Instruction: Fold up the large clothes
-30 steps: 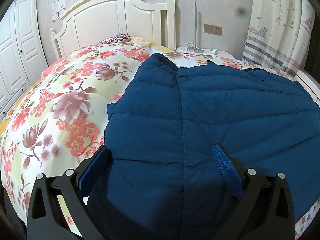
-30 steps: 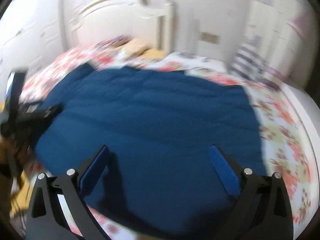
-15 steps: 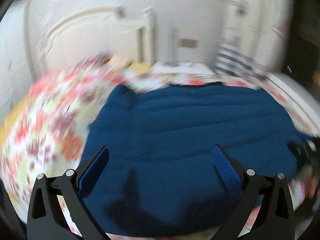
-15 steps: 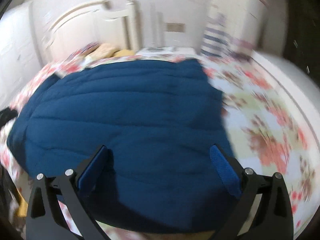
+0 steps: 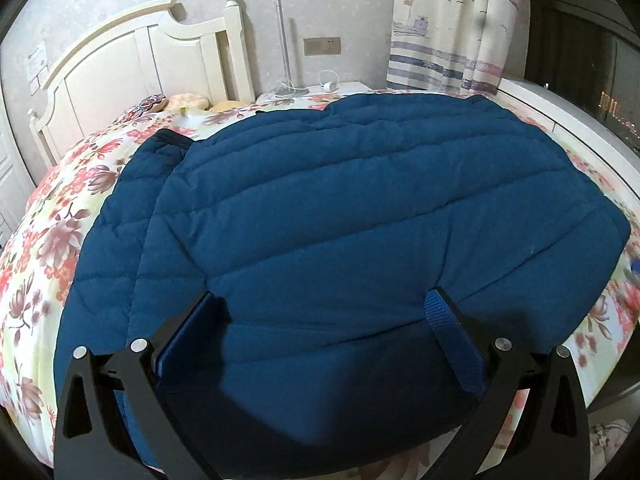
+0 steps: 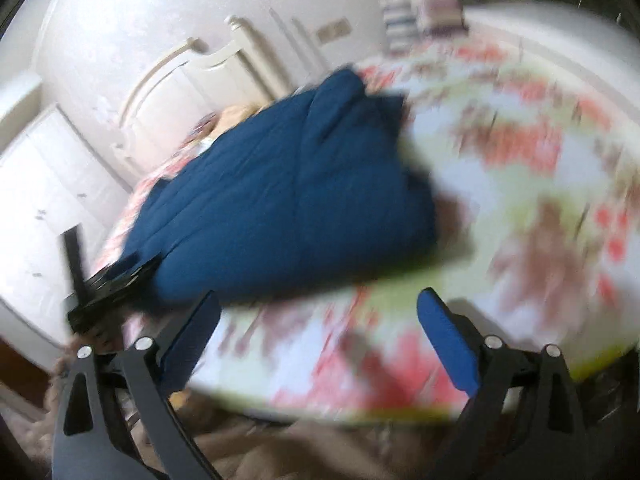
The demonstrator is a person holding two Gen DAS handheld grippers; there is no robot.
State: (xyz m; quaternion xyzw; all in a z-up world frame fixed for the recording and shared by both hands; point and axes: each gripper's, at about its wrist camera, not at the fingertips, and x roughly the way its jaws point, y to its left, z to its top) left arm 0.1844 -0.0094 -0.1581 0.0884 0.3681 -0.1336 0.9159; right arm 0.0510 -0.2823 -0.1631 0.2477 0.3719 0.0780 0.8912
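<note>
I see the jacket (image 5: 340, 240) spread flat on the bed (image 5: 48, 240), collar end toward the headboard (image 5: 132, 64). Left hand-held gripper (image 5: 324, 332) hovers wide over the hem, empty. Right hand-held gripper (image 6: 316, 332) is wide too, just narrowing slightly, nothing between the jaws, off the jacket's side edge; view blurred. Advice: pinch a single layer at each hem corner, lift evenly, fold toward the headboard. No containers seen.

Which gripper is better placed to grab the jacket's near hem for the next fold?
Left, probably. The left gripper hangs open right over the jacket hem. The right gripper, also open, faces bare bedspread beside it.
</note>
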